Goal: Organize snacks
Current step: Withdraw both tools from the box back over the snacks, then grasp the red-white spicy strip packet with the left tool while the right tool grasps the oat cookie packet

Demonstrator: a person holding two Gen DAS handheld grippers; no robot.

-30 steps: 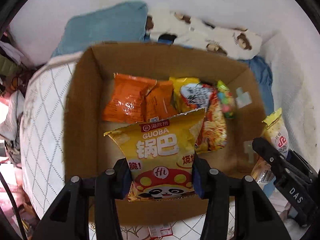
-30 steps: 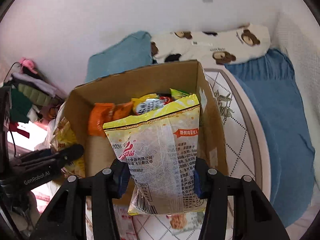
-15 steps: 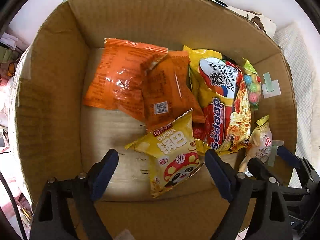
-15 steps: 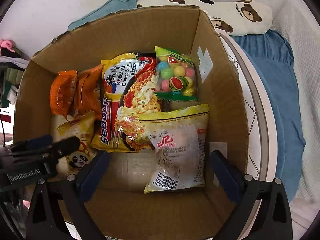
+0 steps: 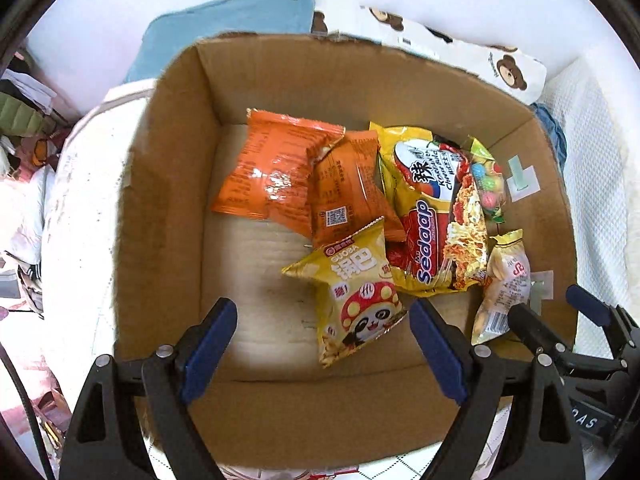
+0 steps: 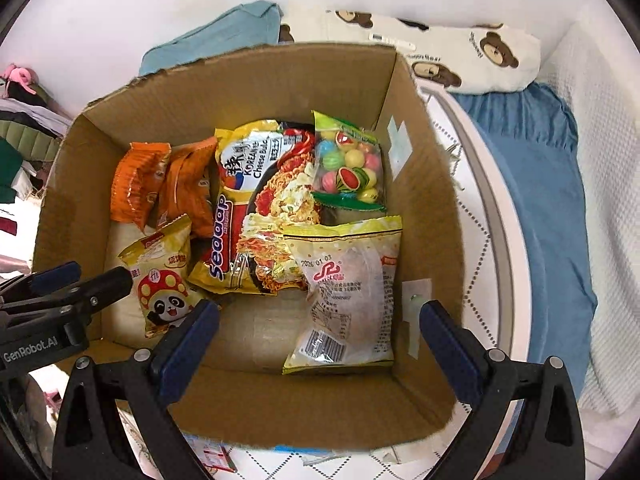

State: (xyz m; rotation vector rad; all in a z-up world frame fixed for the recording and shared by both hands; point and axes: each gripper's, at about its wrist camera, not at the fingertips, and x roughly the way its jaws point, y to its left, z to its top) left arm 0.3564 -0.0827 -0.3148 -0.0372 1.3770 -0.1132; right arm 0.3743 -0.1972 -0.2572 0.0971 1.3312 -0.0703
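A cardboard box stands on the bed and holds several snack packs. The yellow panda snack bag lies near the box's front left. The pale yellow pastry pack lies at the front right. Behind them lie two orange packs, a Sedaap noodle pack and a candy ball bag. My left gripper is open and empty above the box's front edge. My right gripper is open and empty beside it.
The box sits on a white quilted mattress. A teal pillow and a bear-print pillow lie behind it against the white wall. A blue blanket lies at the right. Clothes pile up at the left.
Both grippers opened and let their bags drop into the box. Both then drew back and up, so the box looks smaller than half a second ago.
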